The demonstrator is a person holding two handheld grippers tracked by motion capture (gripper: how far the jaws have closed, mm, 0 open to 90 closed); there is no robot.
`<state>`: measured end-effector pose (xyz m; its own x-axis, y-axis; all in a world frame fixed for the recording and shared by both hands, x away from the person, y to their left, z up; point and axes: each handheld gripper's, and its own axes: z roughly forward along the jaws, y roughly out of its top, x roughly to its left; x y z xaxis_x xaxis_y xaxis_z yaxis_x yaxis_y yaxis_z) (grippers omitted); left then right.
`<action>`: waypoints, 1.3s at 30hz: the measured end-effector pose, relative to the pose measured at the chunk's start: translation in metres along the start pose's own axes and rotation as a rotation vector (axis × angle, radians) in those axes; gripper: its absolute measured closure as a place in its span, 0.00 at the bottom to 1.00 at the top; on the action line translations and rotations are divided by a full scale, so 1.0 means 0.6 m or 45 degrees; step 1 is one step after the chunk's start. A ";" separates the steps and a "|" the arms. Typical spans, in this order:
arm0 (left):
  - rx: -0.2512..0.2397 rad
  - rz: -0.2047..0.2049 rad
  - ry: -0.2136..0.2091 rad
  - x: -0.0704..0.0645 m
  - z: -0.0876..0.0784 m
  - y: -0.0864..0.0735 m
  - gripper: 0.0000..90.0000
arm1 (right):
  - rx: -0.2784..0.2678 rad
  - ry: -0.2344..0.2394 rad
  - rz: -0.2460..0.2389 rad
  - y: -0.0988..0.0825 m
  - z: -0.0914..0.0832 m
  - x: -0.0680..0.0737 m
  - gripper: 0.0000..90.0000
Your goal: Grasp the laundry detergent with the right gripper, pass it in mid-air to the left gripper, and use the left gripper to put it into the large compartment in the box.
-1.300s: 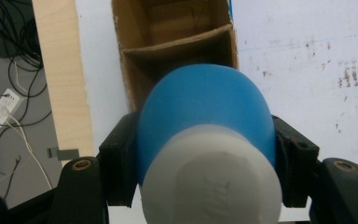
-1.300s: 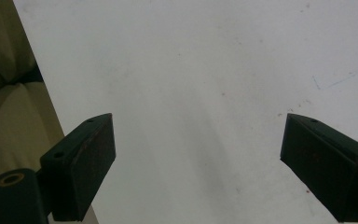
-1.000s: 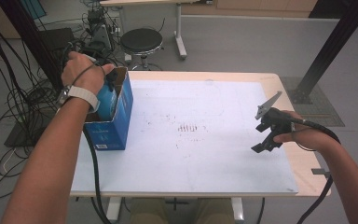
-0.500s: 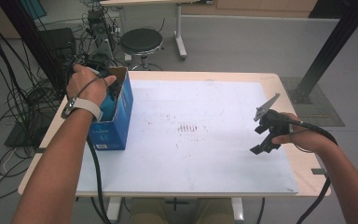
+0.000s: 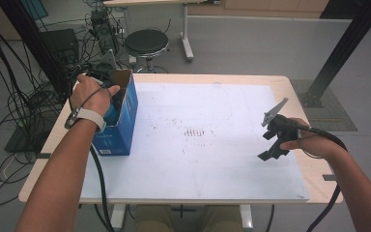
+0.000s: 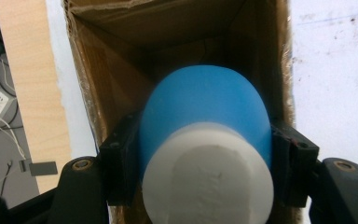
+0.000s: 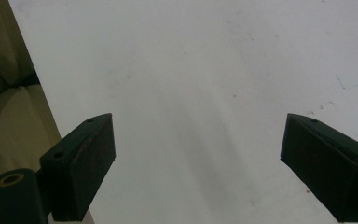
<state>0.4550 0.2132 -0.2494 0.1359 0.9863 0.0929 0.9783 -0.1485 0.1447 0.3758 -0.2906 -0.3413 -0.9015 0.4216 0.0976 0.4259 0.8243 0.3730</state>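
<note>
Lowering a blue bottle (image 6: 205,107) with a white cap, the left gripper (image 6: 205,172) clamps its sides; its long axis points straight down into the open cardboard box (image 5: 121,121) at the table's (image 5: 38,159) left edge. Right gripper (image 5: 275,137) idles wide open and empty, well apart.

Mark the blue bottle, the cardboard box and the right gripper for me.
blue bottle (image 6: 200,100): left gripper view, rounded blue body.
cardboard box (image 5: 125,118): high view, blue outer side.
right gripper (image 7: 198,163): right gripper view, between open jaws.
</note>
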 end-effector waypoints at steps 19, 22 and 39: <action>0.022 0.009 -0.015 0.003 0.023 0.001 0.42 | 0.000 0.008 0.013 -0.006 0.007 -0.003 0.11; 0.024 0.011 -0.014 0.002 0.023 0.001 0.42 | 0.000 0.008 0.016 -0.006 0.007 -0.003 0.11; 0.019 0.015 -0.017 0.004 0.024 0.000 0.41 | -0.003 0.005 0.010 -0.002 0.007 -0.003 0.11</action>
<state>0.4573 0.2164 -0.2633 0.1492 0.9854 0.0814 0.9789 -0.1589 0.1288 0.3774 -0.2909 -0.3461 -0.8986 0.4263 0.1041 0.4325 0.8201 0.3745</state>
